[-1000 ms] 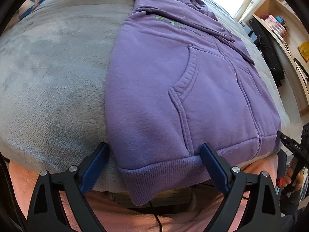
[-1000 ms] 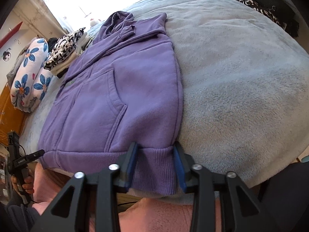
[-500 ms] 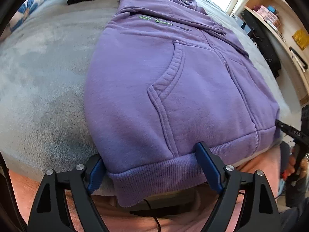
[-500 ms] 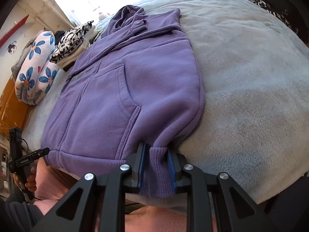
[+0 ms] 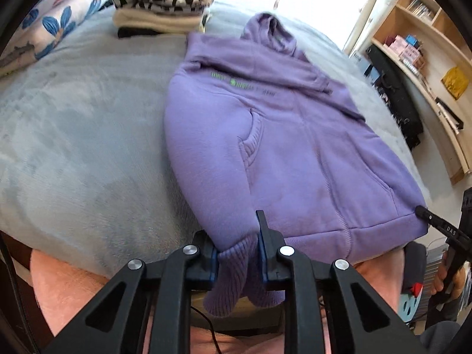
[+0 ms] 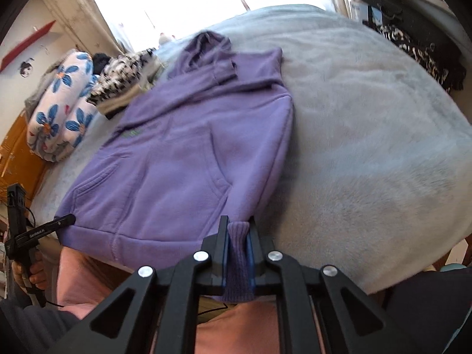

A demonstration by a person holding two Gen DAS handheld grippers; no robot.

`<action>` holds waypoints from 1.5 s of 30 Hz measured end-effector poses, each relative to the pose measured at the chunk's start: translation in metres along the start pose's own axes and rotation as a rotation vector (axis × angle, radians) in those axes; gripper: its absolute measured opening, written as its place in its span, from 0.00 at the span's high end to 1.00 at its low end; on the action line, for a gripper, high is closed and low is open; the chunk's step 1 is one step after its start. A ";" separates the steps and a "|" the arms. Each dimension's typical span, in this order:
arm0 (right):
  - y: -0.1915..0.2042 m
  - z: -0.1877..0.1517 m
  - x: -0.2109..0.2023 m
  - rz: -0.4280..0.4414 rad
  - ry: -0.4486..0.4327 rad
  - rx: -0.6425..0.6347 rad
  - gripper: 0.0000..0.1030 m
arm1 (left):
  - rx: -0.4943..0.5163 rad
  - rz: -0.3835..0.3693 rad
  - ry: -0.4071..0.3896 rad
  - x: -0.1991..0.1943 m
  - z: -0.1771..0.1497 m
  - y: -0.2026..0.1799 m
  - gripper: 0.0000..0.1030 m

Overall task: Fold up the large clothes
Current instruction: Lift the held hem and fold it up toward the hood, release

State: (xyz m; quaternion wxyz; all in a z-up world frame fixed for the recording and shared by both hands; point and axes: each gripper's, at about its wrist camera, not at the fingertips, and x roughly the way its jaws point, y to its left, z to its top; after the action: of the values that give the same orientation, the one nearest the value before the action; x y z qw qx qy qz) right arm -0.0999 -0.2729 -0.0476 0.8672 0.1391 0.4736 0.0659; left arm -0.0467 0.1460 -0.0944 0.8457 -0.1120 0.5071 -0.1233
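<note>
From my left wrist view, one purple hoodie (image 5: 280, 135) lay flat on the grey bed (image 5: 73, 135), with its hood toward the far edge and its ribbed hem (image 5: 236, 268) hanging over the near edge. My left gripper (image 5: 237, 253) was squeezed narrow on the left corner of that hem. Nothing lay on top of the hoodie. Left of it, the grey blanket was bare all the way to the left edge. At the far left corner sat one stack of folded clothes (image 5: 160, 6), and beside it one pillow with blue flowers (image 5: 56, 26). Past the right edge stood wooden shelves (image 5: 424, 47) and something black (image 5: 395, 100) beside the bed. My right gripper (image 5: 436, 227) showed at the hem's right corner. Pink cloth (image 5: 65, 286) showed under the near edge.

From my right wrist view, my right gripper (image 6: 237, 246) was shut tight on the right corner of the hem (image 6: 237, 265), which bunched between the blue pads (image 6: 250, 253). The same hoodie (image 6: 188, 153) ran away toward the far edge. To its right the bed (image 6: 368, 147) was bare out to the right edge. The flower pillow (image 6: 62, 103) and the clothes stack (image 6: 121, 76) sat close by the hoodie's far left side. My left gripper (image 6: 56, 224) sat at the hem's other corner, held by my left hand (image 6: 32, 271). I counted two grippers, one hoodie, one pillow and one stack.
</note>
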 end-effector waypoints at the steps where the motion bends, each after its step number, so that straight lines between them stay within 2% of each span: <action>1: 0.003 0.000 -0.005 0.007 -0.006 -0.006 0.92 | 0.000 -0.003 -0.013 -0.006 0.002 -0.001 0.83; 7: 0.024 -0.005 -0.033 0.038 -0.038 -0.043 0.92 | 0.019 -0.013 -0.037 -0.041 0.003 -0.006 0.83; 15: 0.027 -0.010 -0.072 0.092 -0.079 -0.031 0.92 | 0.013 -0.033 0.007 -0.076 0.002 -0.002 0.83; 21: 0.019 0.010 -0.066 0.121 -0.095 0.027 0.92 | -0.017 -0.057 0.011 -0.073 0.023 0.011 0.83; 27: 0.008 0.065 -0.036 0.140 -0.109 0.101 0.92 | -0.024 -0.071 -0.019 -0.052 0.078 0.018 0.83; 33: 0.009 0.132 0.004 0.129 -0.136 0.113 0.92 | -0.029 -0.055 -0.073 -0.014 0.165 0.017 0.82; 36: 0.008 0.169 0.034 0.095 -0.140 0.110 0.92 | -0.030 -0.040 -0.080 0.019 0.216 0.014 0.82; 41: -0.010 0.230 0.096 0.049 -0.123 0.160 0.92 | -0.046 -0.012 -0.090 0.073 0.276 0.014 0.80; 45: -0.024 0.262 0.151 0.044 -0.074 0.197 0.87 | -0.079 0.031 -0.036 0.124 0.310 0.026 0.68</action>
State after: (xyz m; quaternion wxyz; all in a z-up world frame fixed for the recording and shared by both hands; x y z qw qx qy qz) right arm 0.2014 -0.3059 -0.0416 0.8645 0.2365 0.4422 0.0327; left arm 0.2859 0.1503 -0.0624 0.8513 -0.1398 0.4980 -0.0879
